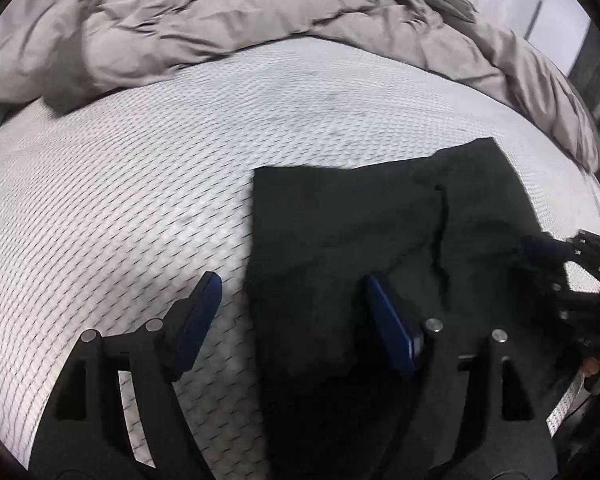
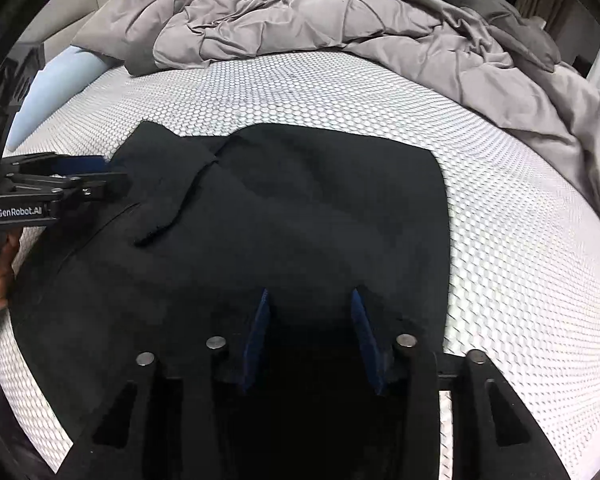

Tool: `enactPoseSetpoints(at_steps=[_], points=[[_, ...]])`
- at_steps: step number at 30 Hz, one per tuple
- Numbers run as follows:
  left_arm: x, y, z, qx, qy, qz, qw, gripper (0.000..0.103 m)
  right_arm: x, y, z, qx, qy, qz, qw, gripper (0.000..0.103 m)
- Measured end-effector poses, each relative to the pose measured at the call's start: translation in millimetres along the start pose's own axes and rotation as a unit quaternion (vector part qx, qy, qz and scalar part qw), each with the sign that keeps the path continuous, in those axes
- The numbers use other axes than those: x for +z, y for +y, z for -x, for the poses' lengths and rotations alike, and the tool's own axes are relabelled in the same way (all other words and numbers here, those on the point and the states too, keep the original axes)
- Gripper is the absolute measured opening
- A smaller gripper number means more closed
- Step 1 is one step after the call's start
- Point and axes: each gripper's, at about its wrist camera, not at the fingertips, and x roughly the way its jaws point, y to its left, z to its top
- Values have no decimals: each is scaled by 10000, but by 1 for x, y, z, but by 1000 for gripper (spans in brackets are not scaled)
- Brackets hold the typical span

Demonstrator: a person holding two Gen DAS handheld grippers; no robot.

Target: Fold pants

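Pants [image 2: 292,208] on mattress [image 2: 500,240]; duvet [image 2: 300,20] heaped behind, seemingly apart.

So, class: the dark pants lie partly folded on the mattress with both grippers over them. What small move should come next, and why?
Probably lower the left gripper and close it on the near left edge of the pants. Its jaws are open with nothing pinched, straddling that edge on the mattress. The right gripper hovers over the near hem, also gripping nothing, so the next fold needs a hold first.

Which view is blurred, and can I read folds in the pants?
Left wrist: motion-smeared, the mattress weave streaks, the pants read as a flat black patch. Right wrist: sharper, mattress dots crisp, one flap edge shows on the pants; near the right gripper it is all shadow.
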Motion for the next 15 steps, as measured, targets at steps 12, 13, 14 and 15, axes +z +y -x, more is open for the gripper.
enactPoseSetpoints(at_steps=[12,13,14,15], points=[[-56,-48,40,-979,-24,-1061,9895,50,-38,50,46,971,-483,419,9932,52],[-64,-52,31,-769,64,-1268,9889,50,-40,49,39,969,-350,429,9938,52],[-69,-54,34,-738,-83,-1427,9870,51,-42,45,31,995,-194,399,9940,52],[-73,-54,38,-718,-117,-1576,9848,51,-46,39,30,979,-130,395,9943,52]])
